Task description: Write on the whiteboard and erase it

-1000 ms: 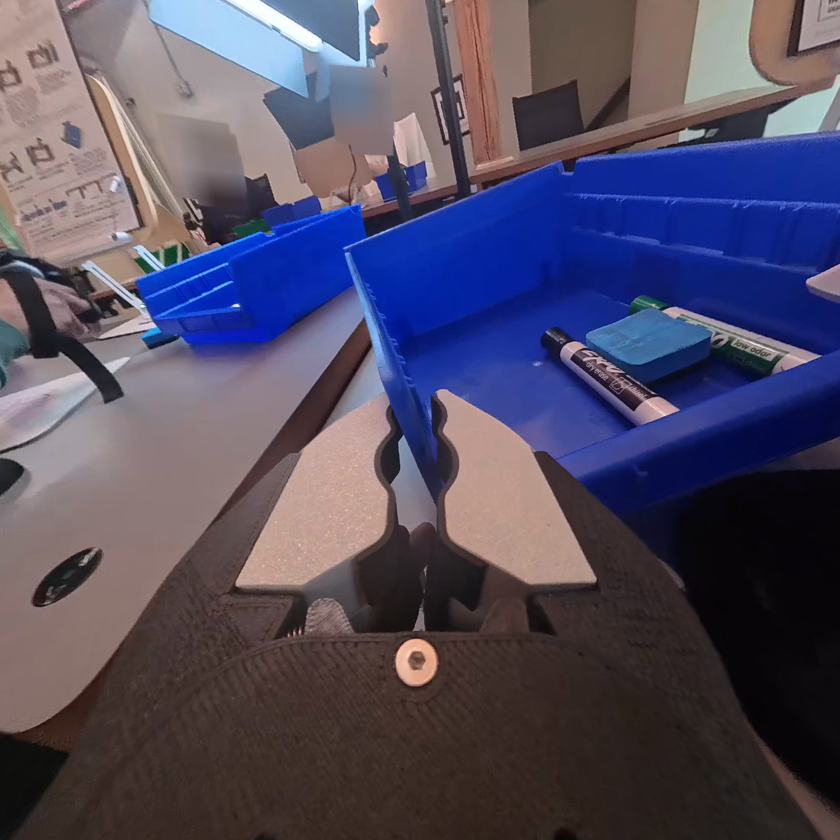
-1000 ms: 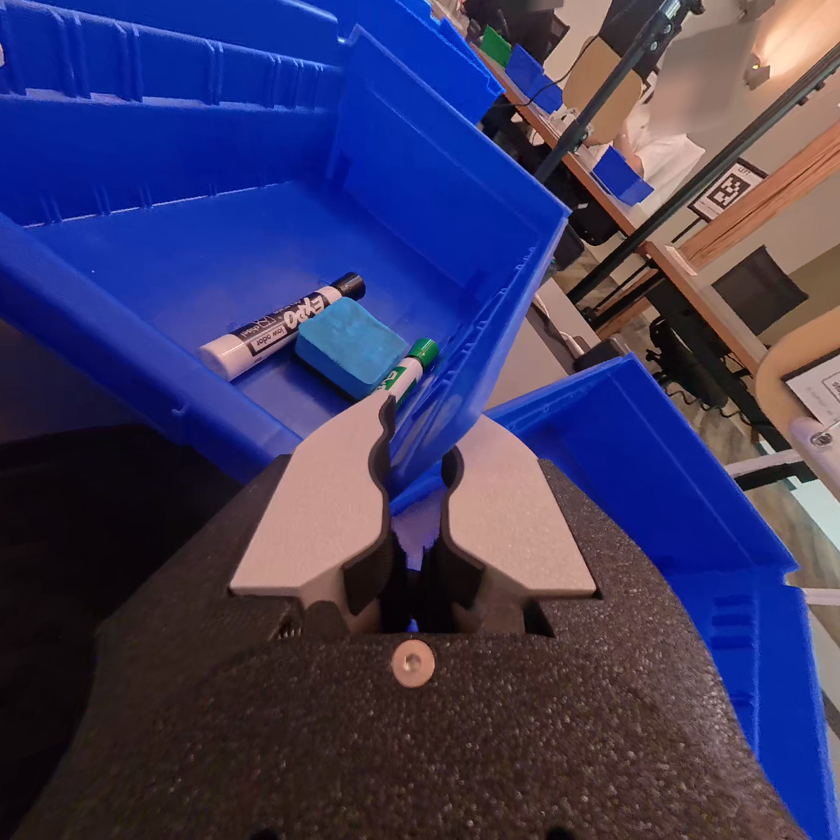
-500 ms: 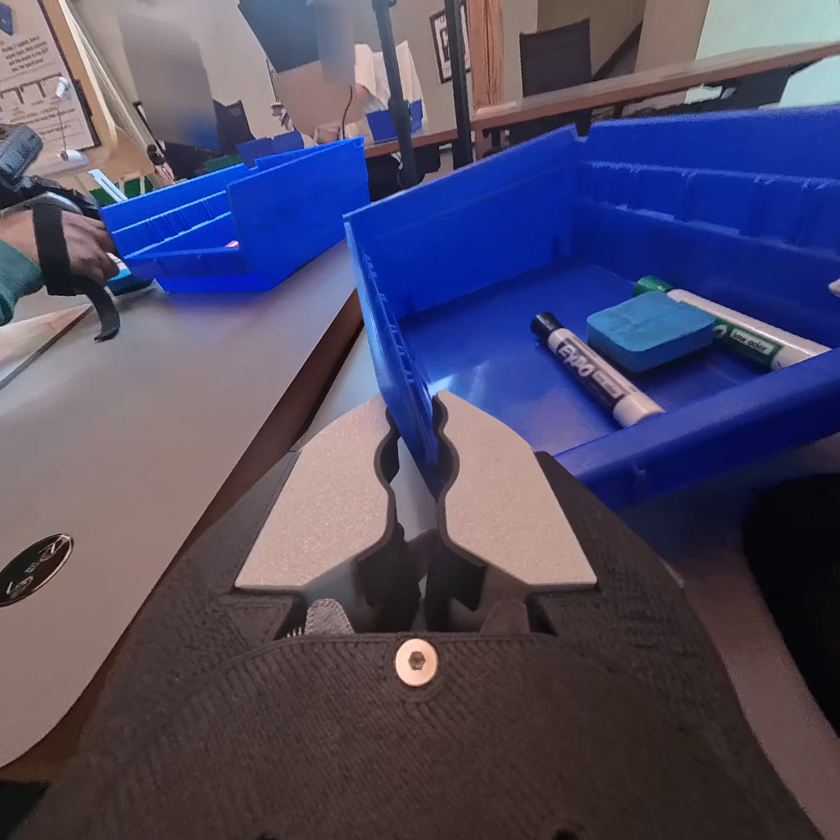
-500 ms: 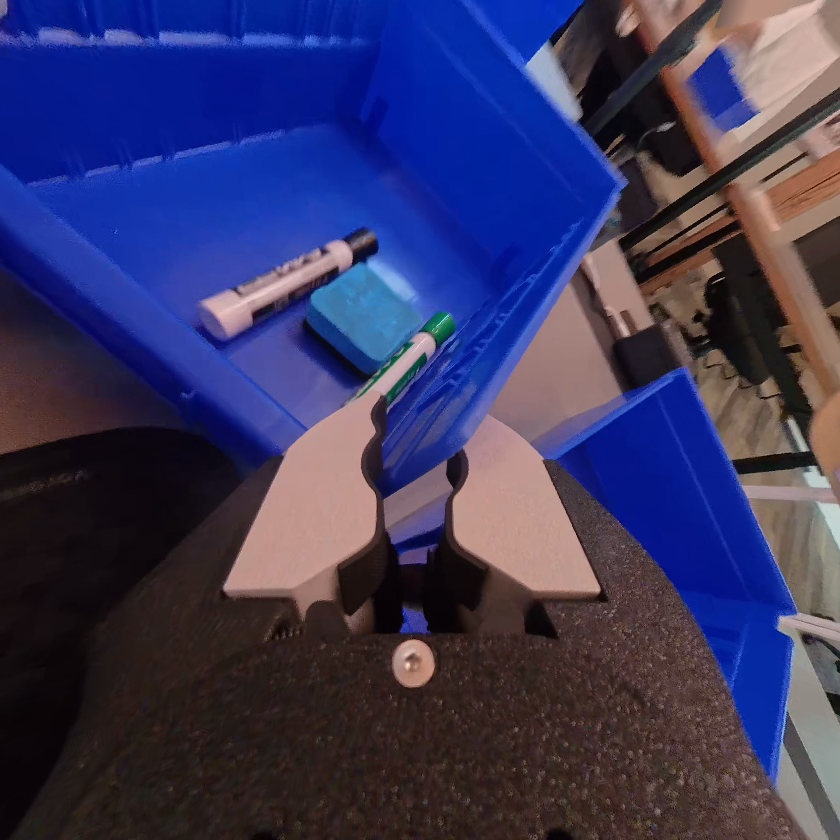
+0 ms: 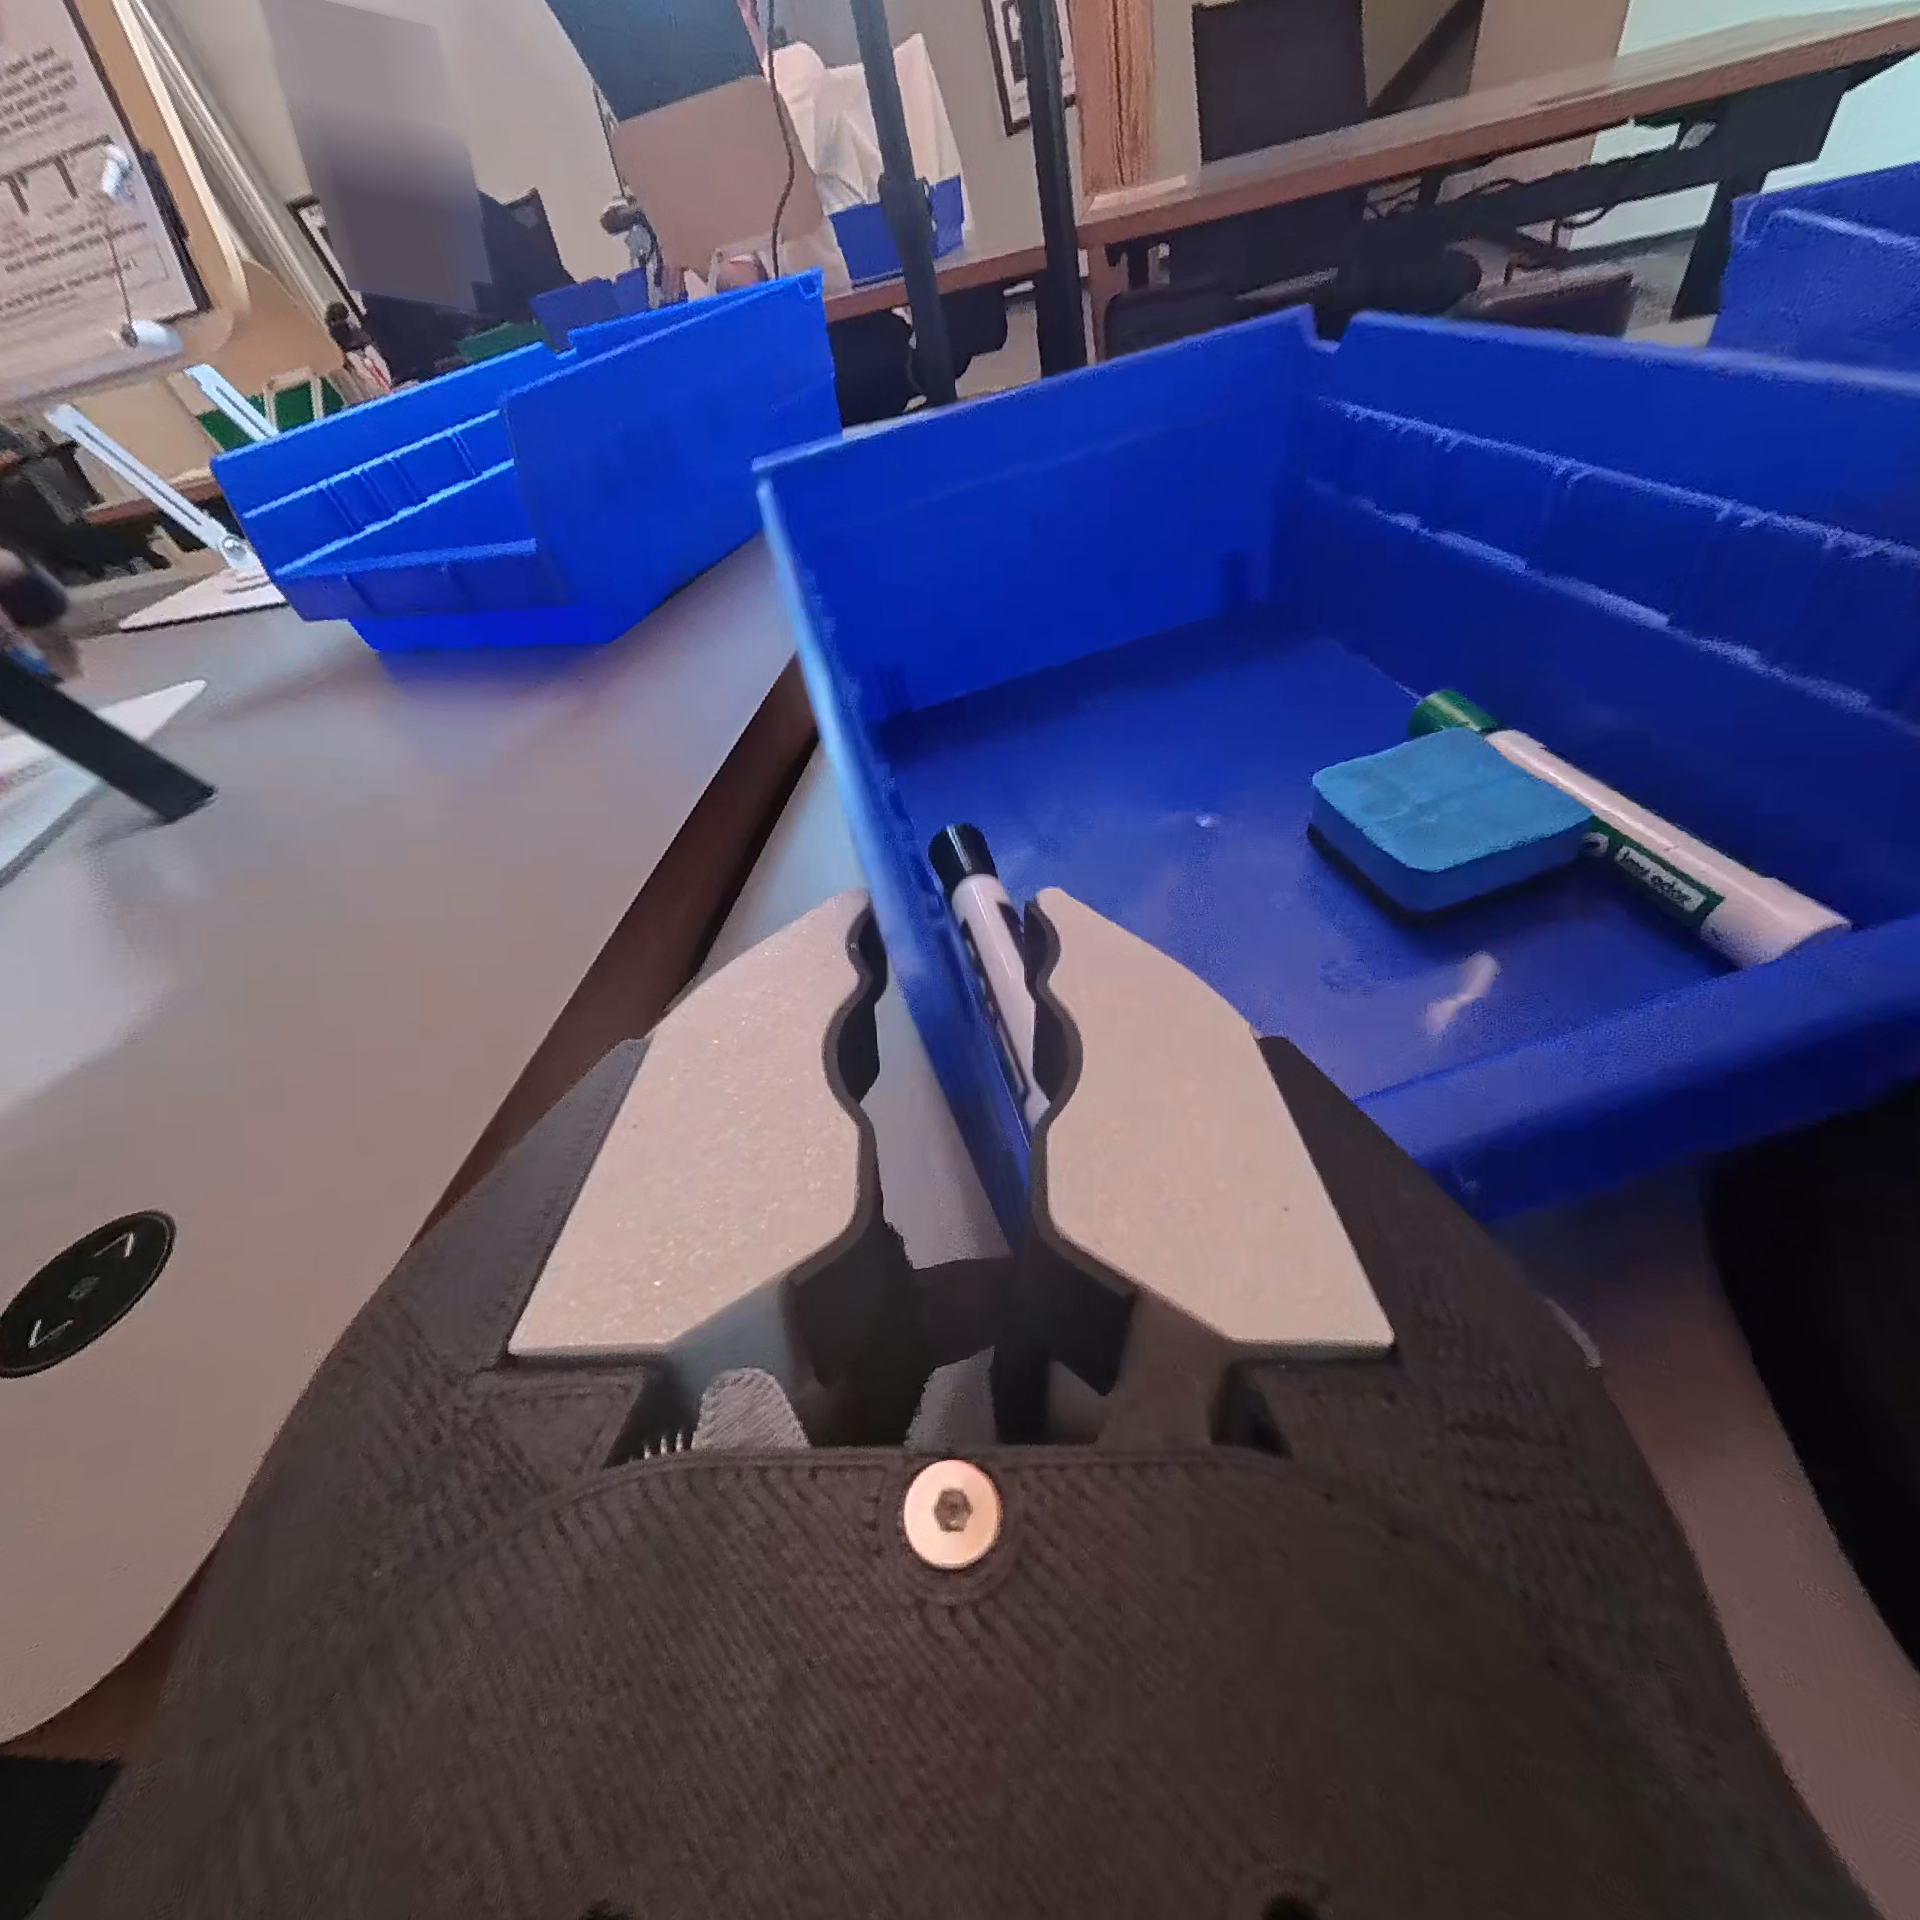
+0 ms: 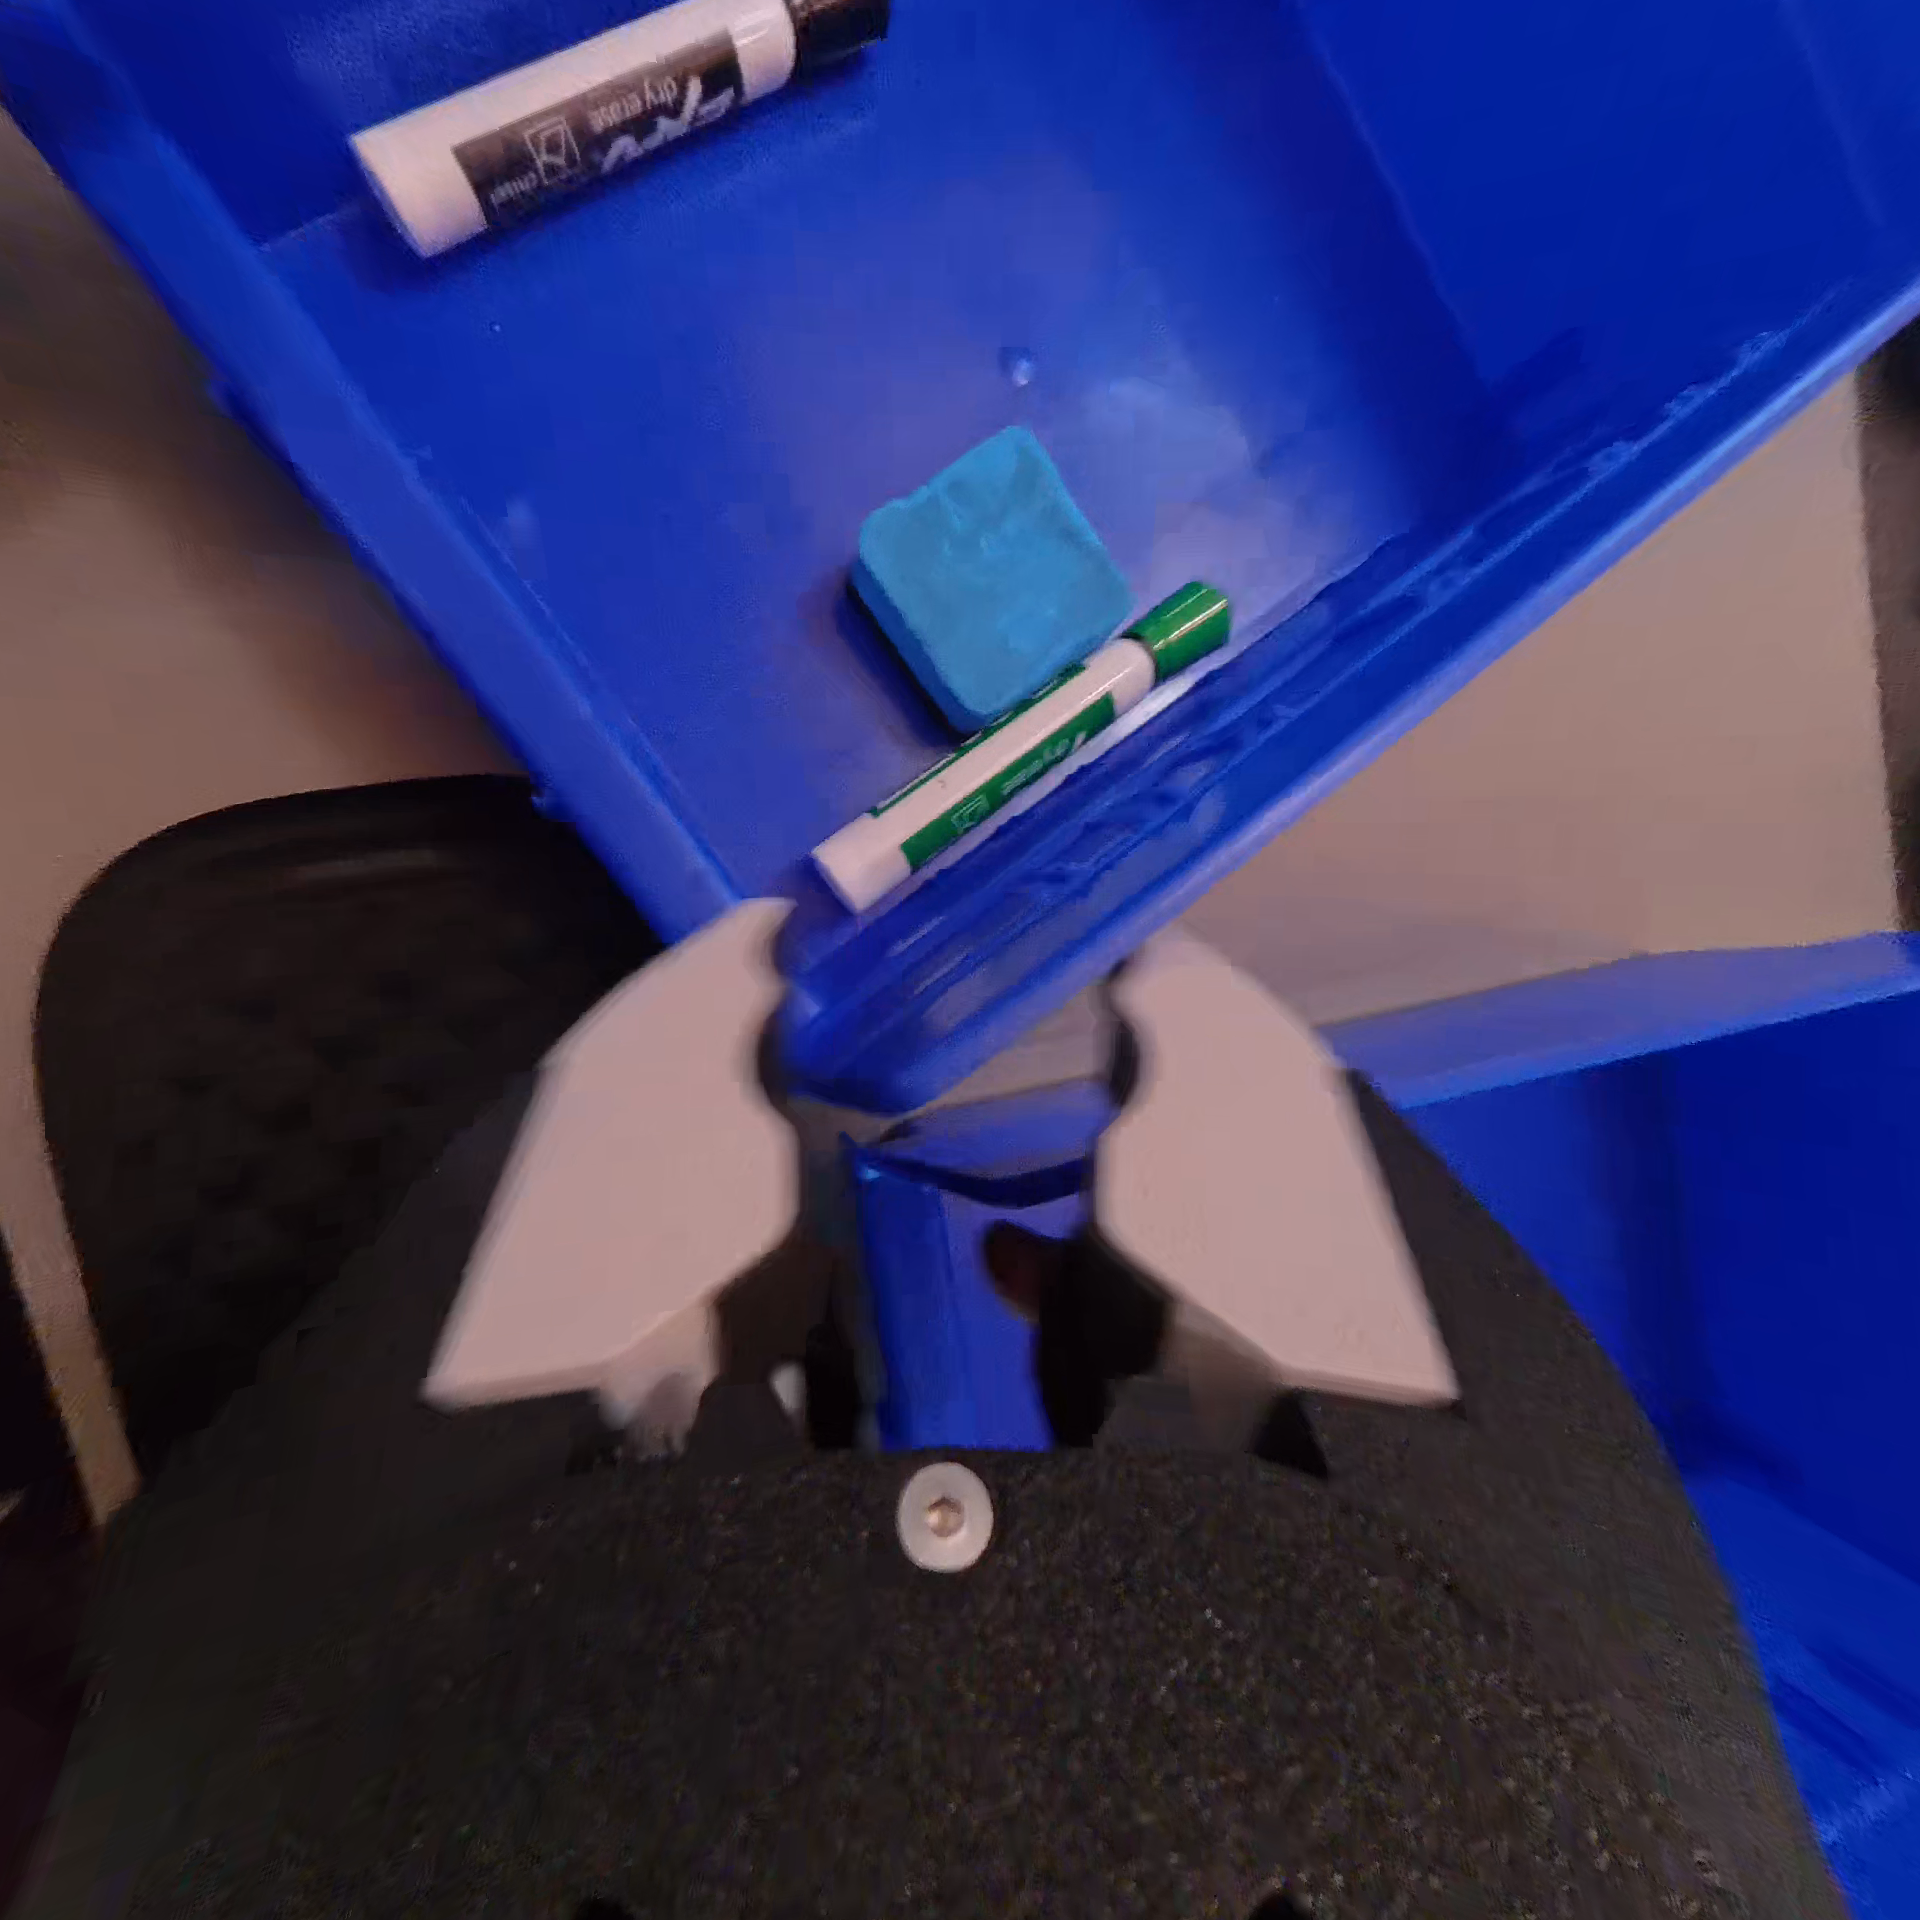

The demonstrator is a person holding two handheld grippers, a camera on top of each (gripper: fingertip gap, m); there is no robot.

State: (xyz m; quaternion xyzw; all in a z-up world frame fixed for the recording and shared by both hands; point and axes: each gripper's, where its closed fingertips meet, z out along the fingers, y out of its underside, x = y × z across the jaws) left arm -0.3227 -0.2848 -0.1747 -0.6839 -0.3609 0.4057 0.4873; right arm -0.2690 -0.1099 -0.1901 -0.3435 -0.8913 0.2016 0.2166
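Observation:
A blue bin [image 5: 1039, 468] holds a black-capped marker [image 5: 987, 935], a blue eraser [image 5: 1444, 821] and a green-capped marker [image 5: 1662, 873]. My left gripper [image 5: 956, 914] is open and straddles the bin's left wall. The black marker lies just inside that wall, next to my right finger, and a gap shows between my left pad and the wall. My right gripper [image 6: 945, 956] is wide open around the front corner of the bin's right wall [image 6: 1455, 644], with neither pad pressing on it. The right wrist view also shows the eraser [image 6: 987, 571], the green marker [image 6: 1018, 769] and the black marker [image 6: 582, 156].
A second blue bin [image 5: 520, 520] stands farther back on the left table. A third blue bin [image 6: 1662, 1299] is close on the right. A dark rounded object [image 5: 1818, 1351] lies in front of the bin. A brown gap [image 5: 665, 935] divides the two tabletops.
Both grippers were shut on the bin's side walls and have opened, the right one widely. The black marker has rolled from beside the eraser to the left wall. The right view now looks down.

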